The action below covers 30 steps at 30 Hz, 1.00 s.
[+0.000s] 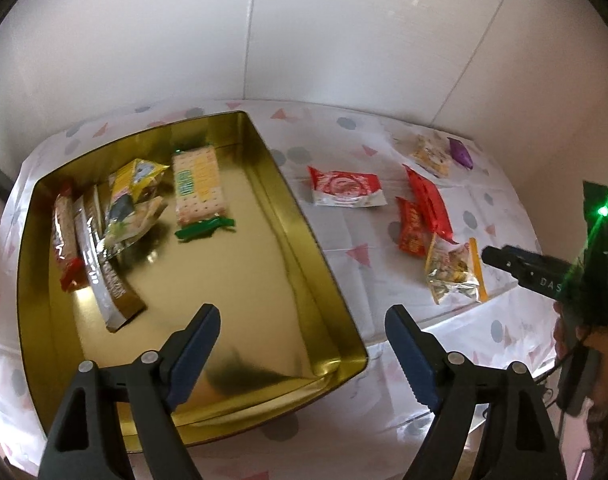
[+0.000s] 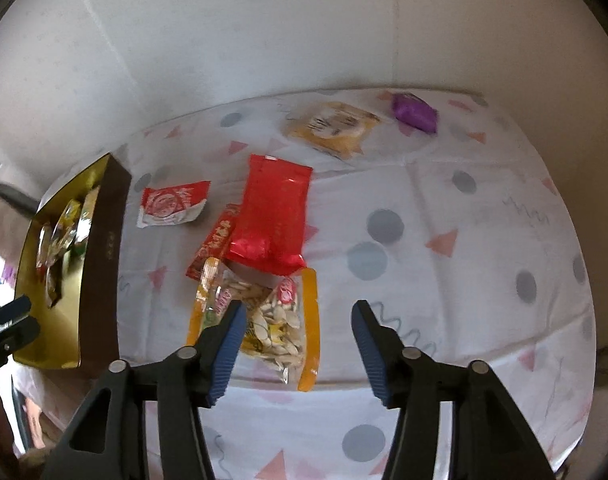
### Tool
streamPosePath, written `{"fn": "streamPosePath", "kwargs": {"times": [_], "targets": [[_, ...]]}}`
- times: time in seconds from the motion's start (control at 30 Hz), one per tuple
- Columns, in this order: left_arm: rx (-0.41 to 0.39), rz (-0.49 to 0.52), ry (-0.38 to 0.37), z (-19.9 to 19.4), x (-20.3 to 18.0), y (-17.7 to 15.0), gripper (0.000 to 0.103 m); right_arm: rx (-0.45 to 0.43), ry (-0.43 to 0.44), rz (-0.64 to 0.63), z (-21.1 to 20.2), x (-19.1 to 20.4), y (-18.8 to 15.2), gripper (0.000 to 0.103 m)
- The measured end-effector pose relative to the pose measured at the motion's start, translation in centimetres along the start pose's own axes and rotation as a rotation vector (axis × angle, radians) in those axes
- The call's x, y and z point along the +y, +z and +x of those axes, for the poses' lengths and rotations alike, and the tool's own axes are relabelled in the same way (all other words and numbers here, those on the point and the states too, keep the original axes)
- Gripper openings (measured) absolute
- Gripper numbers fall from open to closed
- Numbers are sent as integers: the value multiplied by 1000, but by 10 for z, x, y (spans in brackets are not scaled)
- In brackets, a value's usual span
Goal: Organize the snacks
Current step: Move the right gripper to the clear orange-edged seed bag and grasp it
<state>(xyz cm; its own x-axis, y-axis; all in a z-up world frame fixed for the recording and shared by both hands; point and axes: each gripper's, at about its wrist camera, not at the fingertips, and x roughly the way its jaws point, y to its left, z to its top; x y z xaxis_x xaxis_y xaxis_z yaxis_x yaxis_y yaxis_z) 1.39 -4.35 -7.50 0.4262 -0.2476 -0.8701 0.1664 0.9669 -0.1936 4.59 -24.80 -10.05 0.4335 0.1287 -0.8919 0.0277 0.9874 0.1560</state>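
So the gold tin at the left is already partly filled with packets, and the left gripper is held over its near corner with jaws spread and nothing between them. Over on the bench, the right gripper is likewise parted and empty, and the seed bag is seen just under its left finger. A pickup looks to be lined up, so that gripper probably needs to be shifted left, lowered and closed on the bag.

Left claw and right claw gape, empty.
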Motion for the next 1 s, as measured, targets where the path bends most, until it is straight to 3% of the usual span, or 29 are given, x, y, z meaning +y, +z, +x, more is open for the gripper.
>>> {"fn": "streamPosePath", "kwargs": {"times": [0.23,0.37,0.47,0.7,1.0], "targets": [[2,11,6,1,-5,0,85,100,134,-267,19,32,17,59],[3,0,15,0,-4,-1,85,186,77,-570,36,65,0,61],[-1,-10,20,-3,-2,-3,85,156,28,-691,41,74,-13,65],[-1,-19,33,-4,-3,-4,85,99,17,-584,42,59,-10,65],[1,38,34,-4,-23,-2,85,88,31,-551,40,54,-17,68]]}}
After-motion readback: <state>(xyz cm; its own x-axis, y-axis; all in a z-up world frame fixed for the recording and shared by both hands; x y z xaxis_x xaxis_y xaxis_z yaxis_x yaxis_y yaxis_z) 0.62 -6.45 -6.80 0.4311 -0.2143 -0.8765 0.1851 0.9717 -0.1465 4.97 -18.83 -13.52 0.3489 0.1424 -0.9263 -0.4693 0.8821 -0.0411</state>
